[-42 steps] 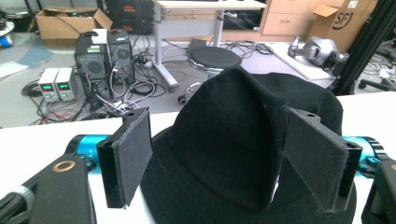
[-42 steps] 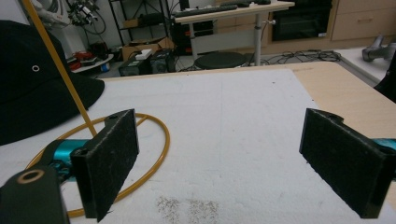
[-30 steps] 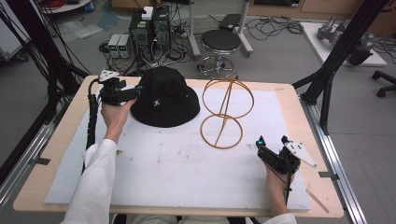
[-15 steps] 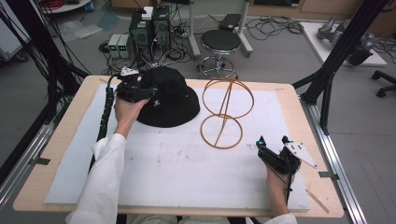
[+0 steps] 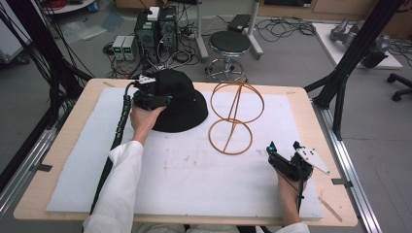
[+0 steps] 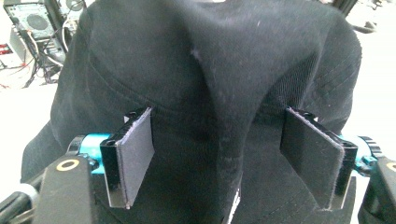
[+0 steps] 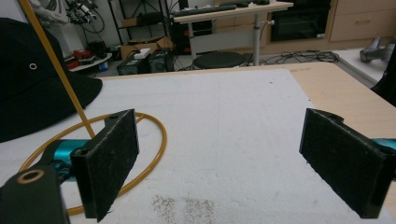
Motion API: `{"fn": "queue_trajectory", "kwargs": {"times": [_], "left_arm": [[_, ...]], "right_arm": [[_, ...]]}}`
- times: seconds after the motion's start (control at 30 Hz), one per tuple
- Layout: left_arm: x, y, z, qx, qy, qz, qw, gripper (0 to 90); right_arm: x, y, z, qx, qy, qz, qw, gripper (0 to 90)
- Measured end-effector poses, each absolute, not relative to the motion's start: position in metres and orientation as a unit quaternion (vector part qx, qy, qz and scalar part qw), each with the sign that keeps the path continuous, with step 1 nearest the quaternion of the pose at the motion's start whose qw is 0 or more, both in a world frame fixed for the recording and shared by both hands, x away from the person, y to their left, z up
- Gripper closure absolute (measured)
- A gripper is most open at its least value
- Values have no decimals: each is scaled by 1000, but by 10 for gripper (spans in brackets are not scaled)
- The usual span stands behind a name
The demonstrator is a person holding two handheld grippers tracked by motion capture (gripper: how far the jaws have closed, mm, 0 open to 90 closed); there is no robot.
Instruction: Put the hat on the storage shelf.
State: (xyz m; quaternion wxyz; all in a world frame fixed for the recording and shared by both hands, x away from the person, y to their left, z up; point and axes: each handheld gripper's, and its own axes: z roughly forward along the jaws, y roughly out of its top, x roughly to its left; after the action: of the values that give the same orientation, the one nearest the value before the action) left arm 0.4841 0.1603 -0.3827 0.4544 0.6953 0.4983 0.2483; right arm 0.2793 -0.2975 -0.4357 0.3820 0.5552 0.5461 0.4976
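The left tongs (image 6: 224, 158) stand spread around a raised fold in the crown of the black hat (image 6: 215, 70), their jaws having just begun to draw in, though the felt-like pads (image 6: 135, 154) do not yet press the cloth; I judge this a set-up for pinching the soft crown to lift it. The hat is limp woven fabric with a stitched band (a bucket shape, brim flat on the white foam mat (image 5: 194, 179)). The right tongs (image 7: 224, 163) rest spread and bare, with the wire stand (image 5: 236, 119), two thin golden hoops on a rod, ahead to their left on the counter (image 5: 311, 111).
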Motion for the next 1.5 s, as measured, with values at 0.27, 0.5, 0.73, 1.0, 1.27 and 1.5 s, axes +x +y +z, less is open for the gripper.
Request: {"fn": "queue_trajectory", "kwargs": {"times": [0.27,0.5,0.73,1.0,1.27,1.5], "left_arm": [[484,156,-392,692,504,252,452,381],[484,151,-398,691,518,247,439,550],[484,153,-398,678,525,243,454,834],[484,154,-401,674,528,239,458,864],[484,156,-400,681,517,242,459,870],[481,158,-397,685,501,255,464,869]], "right_arm": [[280,-298,-436,555,546,497,383,110],[280,-298,-436,556,546,497,382,110],[281,-299,-437,555,550,496,380,111],[280,-298,-436,555,546,496,384,111],[278,-298,-435,552,542,501,388,112],[278,-298,-434,555,539,501,389,111]]}}
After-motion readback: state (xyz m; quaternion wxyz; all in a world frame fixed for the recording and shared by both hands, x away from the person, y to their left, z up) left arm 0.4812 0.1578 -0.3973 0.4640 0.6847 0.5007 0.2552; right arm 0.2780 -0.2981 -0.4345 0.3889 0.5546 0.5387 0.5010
